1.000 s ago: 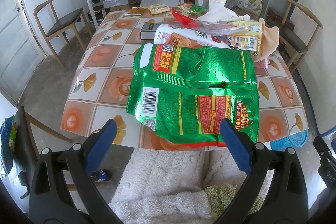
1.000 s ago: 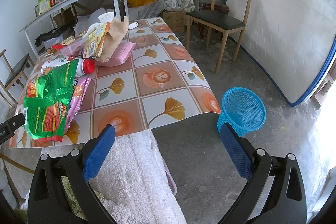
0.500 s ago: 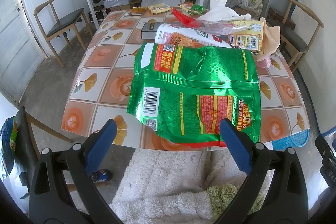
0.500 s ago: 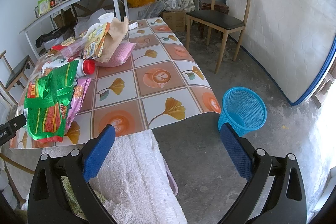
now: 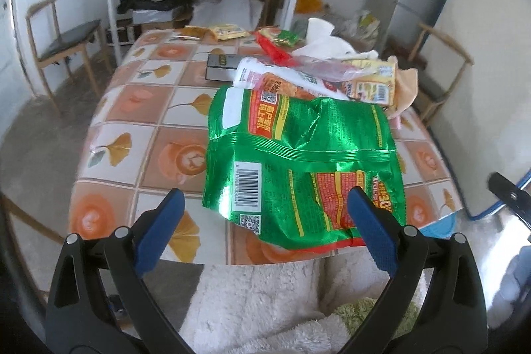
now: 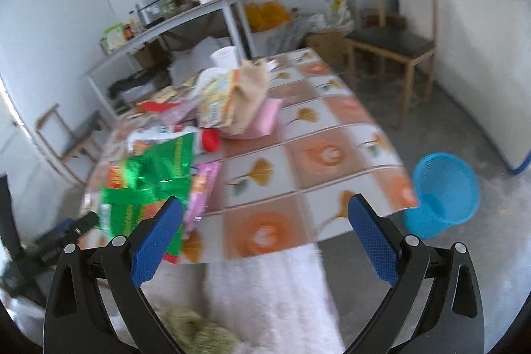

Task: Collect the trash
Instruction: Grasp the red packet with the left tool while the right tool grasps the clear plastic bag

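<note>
Now the left claw (image 5: 262, 228) has crept closer to the tabletop (image 5: 132, 108), jaws wide and empty, framing the near edge of the green snack bag (image 5: 298, 165) that lies flat at the tabletop's front. Meanwhile the right claw (image 6: 262, 234), also wide and empty, has swung left toward the bag, away from the blue basket (image 6: 444, 188) on the floor. Likely 1 grab is imminent.
</note>
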The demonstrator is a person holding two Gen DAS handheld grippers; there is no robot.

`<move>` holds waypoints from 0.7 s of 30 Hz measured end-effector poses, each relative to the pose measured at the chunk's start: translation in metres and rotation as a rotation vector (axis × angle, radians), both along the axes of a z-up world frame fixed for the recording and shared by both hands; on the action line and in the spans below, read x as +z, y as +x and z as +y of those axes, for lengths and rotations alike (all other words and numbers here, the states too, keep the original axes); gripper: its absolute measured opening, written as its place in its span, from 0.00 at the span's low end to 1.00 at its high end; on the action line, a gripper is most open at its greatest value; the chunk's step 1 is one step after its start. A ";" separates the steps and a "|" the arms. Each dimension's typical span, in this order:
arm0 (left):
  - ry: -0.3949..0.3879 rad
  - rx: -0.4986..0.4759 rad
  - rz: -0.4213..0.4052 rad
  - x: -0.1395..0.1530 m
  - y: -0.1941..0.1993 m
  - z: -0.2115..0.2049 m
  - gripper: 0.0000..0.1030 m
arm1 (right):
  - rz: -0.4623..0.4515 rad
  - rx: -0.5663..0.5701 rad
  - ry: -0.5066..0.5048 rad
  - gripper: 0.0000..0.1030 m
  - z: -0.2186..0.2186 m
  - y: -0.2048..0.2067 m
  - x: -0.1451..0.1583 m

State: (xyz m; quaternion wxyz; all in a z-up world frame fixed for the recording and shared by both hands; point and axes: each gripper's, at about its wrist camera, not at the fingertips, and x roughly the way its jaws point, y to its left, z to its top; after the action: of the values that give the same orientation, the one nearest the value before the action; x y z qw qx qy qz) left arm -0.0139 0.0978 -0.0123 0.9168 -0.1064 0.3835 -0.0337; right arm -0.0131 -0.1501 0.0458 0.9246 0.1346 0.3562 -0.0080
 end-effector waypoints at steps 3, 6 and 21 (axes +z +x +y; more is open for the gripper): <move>-0.043 0.002 -0.030 -0.003 -0.004 0.016 0.92 | 0.042 0.048 0.065 0.82 0.009 0.020 -0.008; -0.061 0.006 -0.063 -0.002 -0.005 0.027 0.92 | 0.086 0.077 0.119 0.74 0.014 0.038 -0.016; -0.163 -0.089 -0.170 0.071 0.127 0.065 0.92 | 0.139 0.189 0.506 0.74 0.004 0.134 -0.008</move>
State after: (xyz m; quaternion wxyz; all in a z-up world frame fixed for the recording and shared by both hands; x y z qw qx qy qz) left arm 0.1132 0.1625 0.0592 0.9319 -0.1601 0.3048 -0.1144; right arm 0.1208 -0.1457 0.0378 0.8315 0.3263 0.4207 0.1583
